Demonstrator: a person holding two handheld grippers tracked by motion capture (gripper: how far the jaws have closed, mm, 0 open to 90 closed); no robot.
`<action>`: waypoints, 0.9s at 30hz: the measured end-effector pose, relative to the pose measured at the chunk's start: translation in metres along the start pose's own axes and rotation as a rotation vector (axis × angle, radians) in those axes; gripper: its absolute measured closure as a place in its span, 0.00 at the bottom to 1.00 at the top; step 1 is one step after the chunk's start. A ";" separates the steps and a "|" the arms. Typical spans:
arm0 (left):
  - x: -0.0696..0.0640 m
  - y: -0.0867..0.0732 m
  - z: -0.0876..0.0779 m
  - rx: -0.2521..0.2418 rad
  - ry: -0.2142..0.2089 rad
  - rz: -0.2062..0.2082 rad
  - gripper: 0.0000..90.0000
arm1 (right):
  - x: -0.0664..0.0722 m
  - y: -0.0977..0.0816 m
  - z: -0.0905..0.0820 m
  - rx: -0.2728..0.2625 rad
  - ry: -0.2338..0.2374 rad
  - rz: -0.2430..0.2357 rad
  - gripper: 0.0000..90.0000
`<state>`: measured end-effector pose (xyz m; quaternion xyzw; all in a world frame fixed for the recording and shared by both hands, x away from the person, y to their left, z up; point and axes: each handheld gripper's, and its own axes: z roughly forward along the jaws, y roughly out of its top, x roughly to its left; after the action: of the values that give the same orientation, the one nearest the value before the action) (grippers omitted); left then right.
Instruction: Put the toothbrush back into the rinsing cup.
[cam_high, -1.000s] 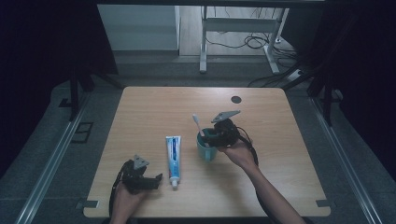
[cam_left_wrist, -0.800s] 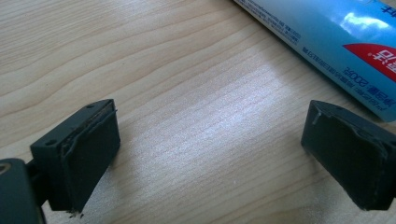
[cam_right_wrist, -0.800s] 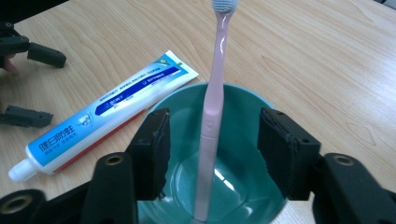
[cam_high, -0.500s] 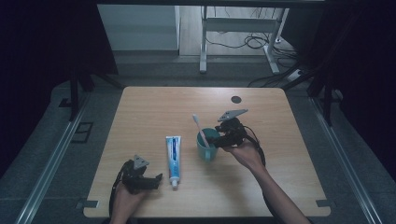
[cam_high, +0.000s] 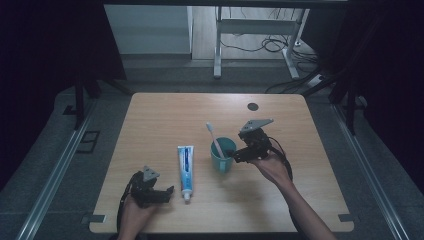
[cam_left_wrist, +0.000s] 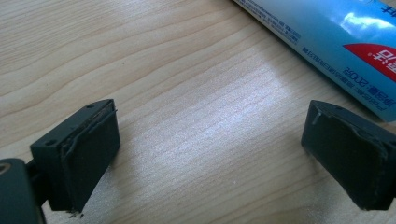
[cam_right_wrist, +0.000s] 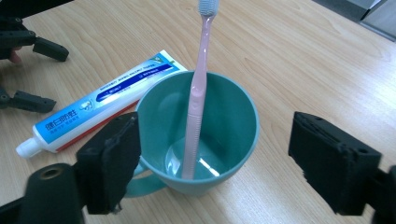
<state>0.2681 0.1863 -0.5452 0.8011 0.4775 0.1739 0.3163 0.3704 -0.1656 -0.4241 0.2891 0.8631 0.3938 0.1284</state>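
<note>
A teal cup (cam_high: 222, 159) stands mid-table with a pink toothbrush (cam_high: 215, 138) upright in it, head up and leaning on the rim. My right gripper (cam_high: 239, 154) sits just right of the cup. Its jaws have just been opening and now stand wide on either side of the cup (cam_right_wrist: 233, 116), with the pads clear of it and of the toothbrush (cam_right_wrist: 198, 93). A blue-and-white toothpaste tube (cam_high: 185, 166) lies left of the cup. My left gripper (cam_high: 168, 193) rests on the table beside the tube's cap end, open and empty (cam_left_wrist: 210, 154), with the tube (cam_left_wrist: 336, 42) just beyond it.
The wooden table (cam_high: 300, 125) has a dark round grommet (cam_high: 253, 106) near its far right. Bare wood lies beyond and to the right of the cup. A metal desk frame (cam_high: 218, 45) and cables stand on the floor past the far edge.
My right gripper has drawn back to the right from over the cup and its jaws have spread wider. The toothbrush stays standing in the cup. The left gripper has not moved.
</note>
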 end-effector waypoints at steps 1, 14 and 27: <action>0.000 0.000 0.000 0.000 0.000 0.000 0.05 | 0.000 0.000 0.000 0.000 0.000 0.000 0.17; 0.000 0.000 0.000 -0.001 0.000 -0.001 0.05 | 0.000 -0.016 -0.011 0.025 -0.009 -0.036 0.00; -0.001 0.000 0.000 -0.004 0.000 -0.010 0.05 | -0.004 -0.039 -0.020 0.031 -0.005 -0.017 0.00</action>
<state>0.2678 0.1857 -0.5455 0.7981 0.4812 0.1734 0.3185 0.3487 -0.2004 -0.4400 0.2844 0.8712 0.3786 0.1293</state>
